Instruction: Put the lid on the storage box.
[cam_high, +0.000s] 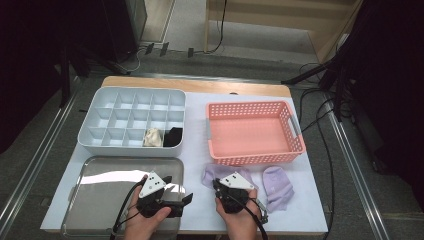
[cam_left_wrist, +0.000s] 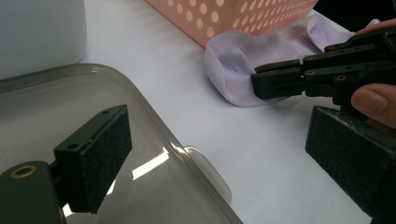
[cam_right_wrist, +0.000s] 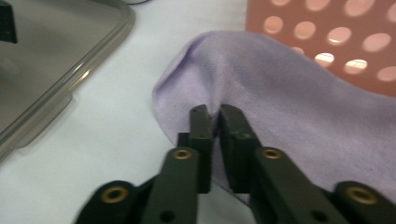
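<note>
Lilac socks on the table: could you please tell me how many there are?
2. One sock lies before the pink basket, pinched by the right gripper; the other sock lies flat to its right. More may be hidden.

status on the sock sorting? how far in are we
Done: a cream sock and a black sock sit rolled in two front cells of the divider box. In hand: the right gripper is shut on the edge of a lilac sock beside the pink basket; the left gripper is open over the clear lid. Left: a second lilac sock on the table.
</note>
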